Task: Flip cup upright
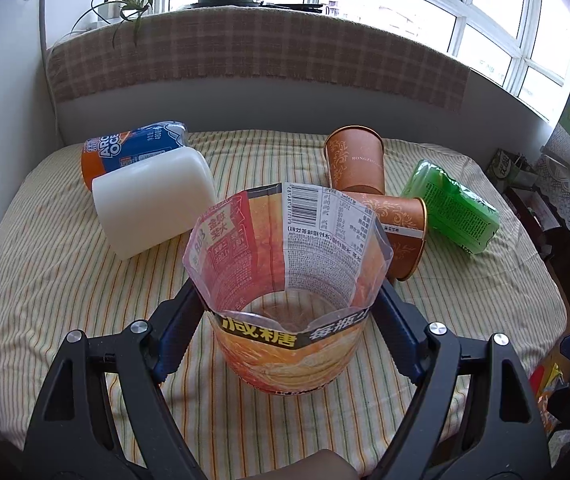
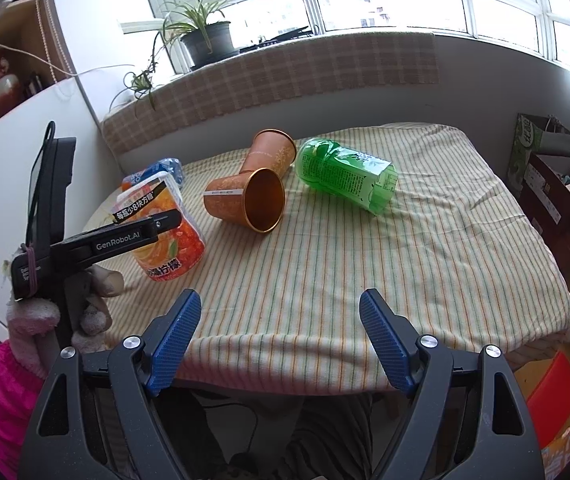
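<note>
My left gripper is shut on an orange cut-bottle cup that stands upright, mouth up, on the striped table cloth. In the right wrist view the same cup stands at the left, held by the left gripper. My right gripper is open and empty above the table's near edge. Two brown paper cups lie on their sides mid-table; they also show in the left wrist view. A green cut-bottle cup lies on its side to their right.
A white plastic cup and a blue-orange cup lie on their sides at the back left. A checked cloth covers the window ledge with a potted plant. Boxes and bags stand right of the table.
</note>
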